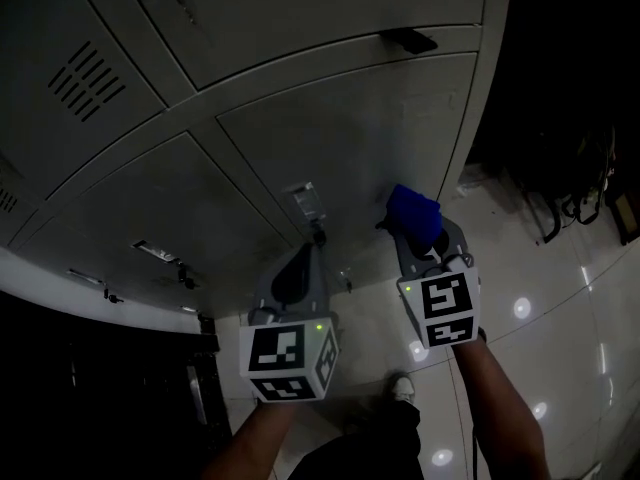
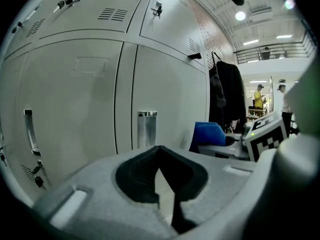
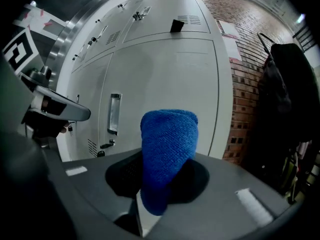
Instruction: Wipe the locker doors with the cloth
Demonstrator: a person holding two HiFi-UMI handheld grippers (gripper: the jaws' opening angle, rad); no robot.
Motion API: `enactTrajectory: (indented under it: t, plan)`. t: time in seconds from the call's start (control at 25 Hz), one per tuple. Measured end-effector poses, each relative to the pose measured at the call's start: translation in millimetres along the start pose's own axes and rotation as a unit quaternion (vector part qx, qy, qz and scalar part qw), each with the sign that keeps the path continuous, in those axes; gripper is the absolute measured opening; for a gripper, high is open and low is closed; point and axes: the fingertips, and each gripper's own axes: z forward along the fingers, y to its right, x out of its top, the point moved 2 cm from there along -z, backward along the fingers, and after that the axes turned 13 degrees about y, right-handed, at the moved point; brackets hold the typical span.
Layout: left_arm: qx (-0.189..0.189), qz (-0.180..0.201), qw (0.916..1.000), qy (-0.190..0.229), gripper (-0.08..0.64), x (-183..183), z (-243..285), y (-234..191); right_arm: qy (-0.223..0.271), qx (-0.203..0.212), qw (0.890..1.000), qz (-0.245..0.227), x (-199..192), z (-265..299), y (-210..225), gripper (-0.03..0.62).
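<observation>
Grey locker doors (image 1: 330, 138) fill the head view. The door ahead (image 3: 165, 84) is plain with a metal pull handle (image 3: 114, 113). My right gripper (image 1: 418, 236) is shut on a folded blue cloth (image 3: 167, 149), which sticks up out of the jaws a short way off the door. The cloth (image 1: 412, 213) shows in the head view, and its blue edge (image 2: 209, 133) in the left gripper view. My left gripper (image 1: 300, 258) is shut with nothing in it, its tips near a metal handle (image 2: 146, 128) on the door.
A brick wall (image 3: 245, 84) stands right of the lockers, with a dark coat (image 3: 287, 89) hanging there. Shiny floor tiles (image 1: 540, 298) lie below. Latches and vents (image 1: 90, 78) stick out of other doors. People stand far off in the left gripper view.
</observation>
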Motion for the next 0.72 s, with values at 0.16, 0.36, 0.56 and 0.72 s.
enactTrajectory:
  t: [0.16, 0.36, 0.56, 0.72]
  plan:
    - [0.002, 0.000, 1.0000, -0.006, -0.005, -4, 6, 8, -0.013, -0.012, 1.000, -0.007, -10, -7, 23, 0.083]
    - [0.006, 0.000, 0.9999, -0.010, -0.005, -8, 11, 13, -0.026, -0.029, 0.999, -0.014, -23, -11, 51, 0.083]
    - [0.014, 0.006, 0.9997, -0.017, -0.005, -11, 12, 7, -0.032, -0.036, 0.999, -0.012, -28, -6, 65, 0.083]
    - [0.019, 0.000, 0.9995, -0.027, -0.005, -14, 11, 5, -0.014, -0.018, 1.000, -0.007, -11, -11, 47, 0.083]
